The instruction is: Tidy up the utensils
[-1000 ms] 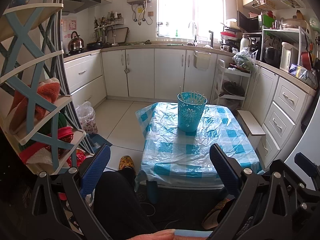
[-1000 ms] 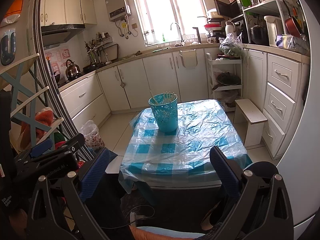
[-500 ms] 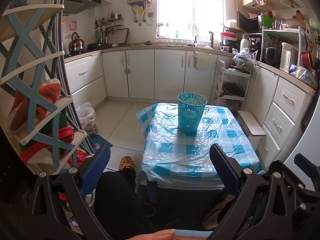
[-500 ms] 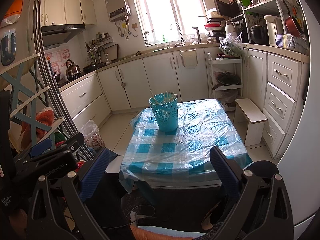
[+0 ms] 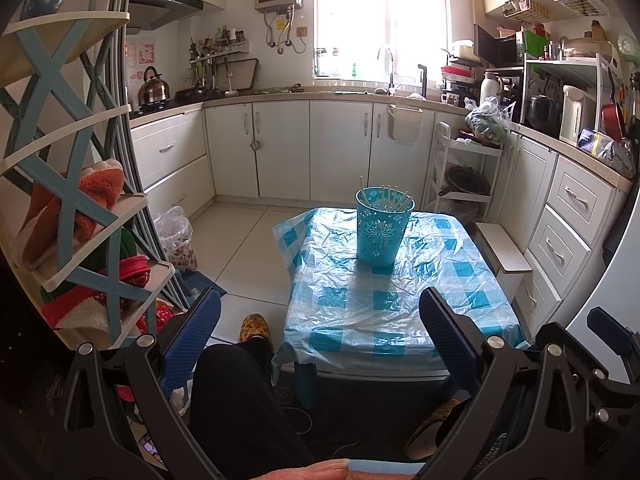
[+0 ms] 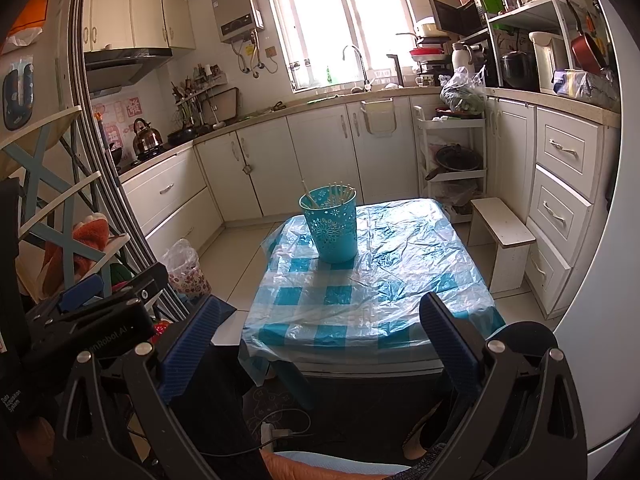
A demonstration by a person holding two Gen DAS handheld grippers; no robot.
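Observation:
A teal perforated holder (image 5: 383, 227) stands upright on a low table (image 5: 400, 320) covered by a blue-checked plastic cloth. Several pale chopsticks (image 5: 394, 199) stick out of its top. The holder also shows in the right wrist view (image 6: 331, 224), with the chopsticks (image 6: 335, 193) in it. My left gripper (image 5: 320, 320) is open and empty, held back from the table's near edge. My right gripper (image 6: 320, 320) is open and empty, also short of the table (image 6: 372, 312). The left gripper's body shows at the lower left of the right wrist view (image 6: 88, 320).
A shelf rack (image 5: 80, 208) with towels stands close on the left. A small white stool (image 6: 502, 232) sits right of the table. White cabinets (image 5: 304, 148) line the back and right walls. My legs (image 5: 240, 400) are below the grippers.

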